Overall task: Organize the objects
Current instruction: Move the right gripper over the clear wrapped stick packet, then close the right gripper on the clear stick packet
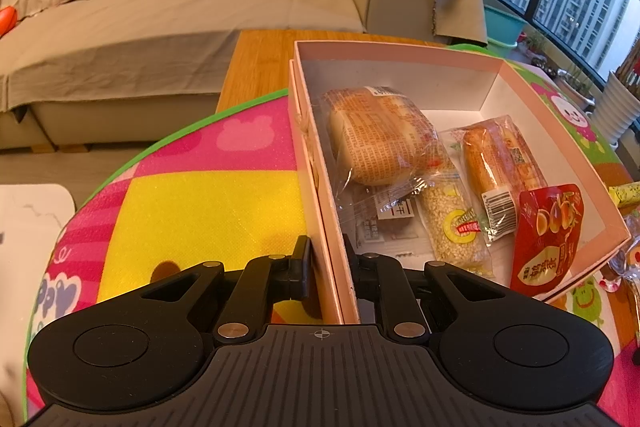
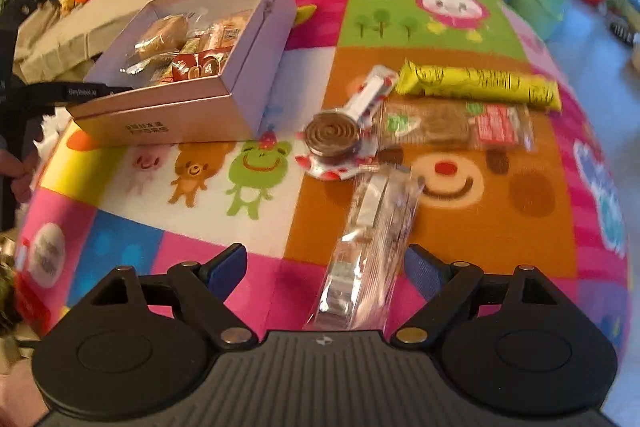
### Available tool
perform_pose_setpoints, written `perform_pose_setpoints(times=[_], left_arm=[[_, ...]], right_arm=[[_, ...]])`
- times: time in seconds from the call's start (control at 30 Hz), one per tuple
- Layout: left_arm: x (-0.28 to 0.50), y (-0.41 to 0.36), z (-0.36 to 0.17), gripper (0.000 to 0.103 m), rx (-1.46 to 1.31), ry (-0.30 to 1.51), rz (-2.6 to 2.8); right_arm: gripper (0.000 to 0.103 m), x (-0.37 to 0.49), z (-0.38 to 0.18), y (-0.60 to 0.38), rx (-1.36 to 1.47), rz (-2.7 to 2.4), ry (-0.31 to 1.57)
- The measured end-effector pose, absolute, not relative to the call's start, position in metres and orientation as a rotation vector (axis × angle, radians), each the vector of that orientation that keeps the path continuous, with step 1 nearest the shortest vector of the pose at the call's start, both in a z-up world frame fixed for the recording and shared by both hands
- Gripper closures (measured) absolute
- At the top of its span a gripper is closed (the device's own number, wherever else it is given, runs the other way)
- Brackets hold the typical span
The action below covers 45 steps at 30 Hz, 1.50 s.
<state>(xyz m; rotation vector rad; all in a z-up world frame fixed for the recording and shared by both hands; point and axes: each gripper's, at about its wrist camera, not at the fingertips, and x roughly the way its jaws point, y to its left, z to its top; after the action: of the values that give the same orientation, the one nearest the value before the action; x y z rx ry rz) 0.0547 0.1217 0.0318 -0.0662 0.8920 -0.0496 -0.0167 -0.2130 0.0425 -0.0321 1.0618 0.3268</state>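
Fingers of my right gripper [image 2: 324, 267] stand wide apart, straddling a clear-wrapped snack bar [image 2: 368, 251] that lies on the cartoon play mat [image 2: 500, 211], running from 6 toward 12 o'clock between the blue pads [image 2: 424, 273]. The bar sits nearer the right pad, so I judge I should shift slightly toward 3 o'clock, centre it, then close gently on the crinkly film. Beyond, at 12 o'clock, lie a spiral lollipop [image 2: 334, 137], a flat cracker packet [image 2: 452, 125] and a yellow bar [image 2: 476, 85]. My left gripper [image 1: 328, 267] is clamped on the near wall of the pink box [image 1: 400, 51], steadying it. The box sits at 10 o'clock from my right gripper, already holding wrapped buns [image 1: 380, 135].
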Motion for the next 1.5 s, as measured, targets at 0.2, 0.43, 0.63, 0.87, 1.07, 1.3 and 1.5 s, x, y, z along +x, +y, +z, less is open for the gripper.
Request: perform_pose_setpoints(times=[0.2, 0.43, 0.63, 0.87, 1.07, 1.3, 1.5], left_arm=[[0.055, 0.121, 0.032, 0.087, -0.066, 0.892, -0.048], [0.055, 0.121, 0.032, 0.087, -0.066, 0.892, -0.048], [0.055, 0.121, 0.032, 0.087, -0.065, 0.893, -0.049], [0.055, 0.121, 0.032, 0.087, -0.066, 0.892, -0.049], [0.055, 0.121, 0.032, 0.087, -0.066, 0.893, -0.049], [0.054, 0.122, 0.032, 0.087, -0.066, 0.893, -0.049], [0.054, 0.122, 0.032, 0.087, -0.067, 0.892, -0.049]], right_arm=[[0.023, -0.006, 0.037, -0.205, -0.126, 0.23, 1.059], [0.031, -0.006, 0.035, -0.208, -0.137, 0.202, 1.059], [0.038, -0.008, 0.034, -0.208, -0.156, 0.198, 1.056], [0.052, -0.01, 0.036, -0.206, -0.169, 0.207, 1.05], [0.06, -0.011, 0.037, -0.206, -0.17, 0.209, 1.051], [0.064, -0.011, 0.04, -0.207, -0.158, 0.212, 1.054], [0.068, -0.015, 0.05, -0.212, -0.097, 0.237, 1.057]])
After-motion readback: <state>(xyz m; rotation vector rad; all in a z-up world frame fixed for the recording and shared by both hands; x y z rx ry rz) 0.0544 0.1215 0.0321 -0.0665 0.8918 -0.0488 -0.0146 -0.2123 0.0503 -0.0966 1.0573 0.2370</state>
